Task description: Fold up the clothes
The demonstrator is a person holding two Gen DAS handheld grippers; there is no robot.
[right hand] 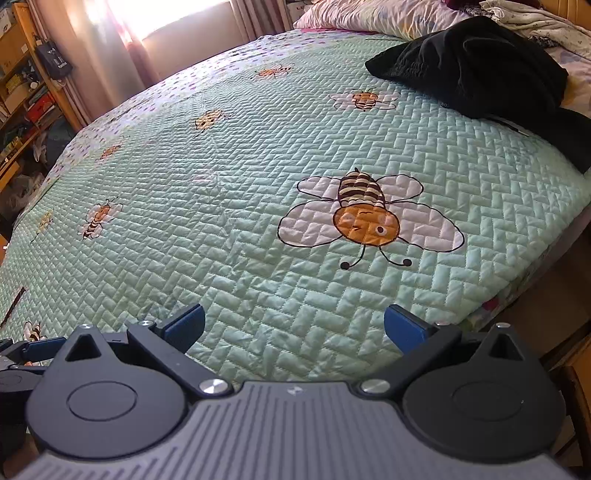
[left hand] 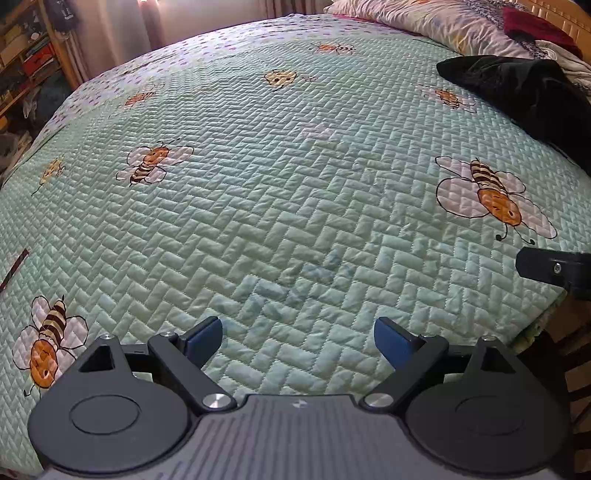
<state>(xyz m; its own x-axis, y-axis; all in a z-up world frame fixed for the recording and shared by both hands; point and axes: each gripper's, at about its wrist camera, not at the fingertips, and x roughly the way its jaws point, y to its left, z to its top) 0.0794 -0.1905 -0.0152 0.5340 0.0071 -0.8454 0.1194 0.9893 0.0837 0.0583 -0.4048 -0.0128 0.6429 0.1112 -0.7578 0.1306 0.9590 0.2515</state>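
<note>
Here both of your grippers hang over the near edge of the bed with nothing between their fingers. Your left gripper point(left hand: 297, 336) has its jaws spread wide above bare mint-green quilt point(left hand: 280, 192), its blue pads clear of the fabric. Your right gripper point(right hand: 293, 328) is just as wide apart and empty, pointing down at the large printed bee point(right hand: 369, 218) on the quilt. The thing to fold, a black garment point(right hand: 476, 70), lies crumpled in a heap well away from both grippers, at the far right side of the bed, just below the pillow point(right hand: 373, 16). It may be a hoodie or sweater, though the folds hide its shape. More mixed clothing point(left hand: 539, 29) is piled beyond it by the headboard. A cluttered wooden shelf point(right hand: 22, 96) stands left of the bed.
</note>
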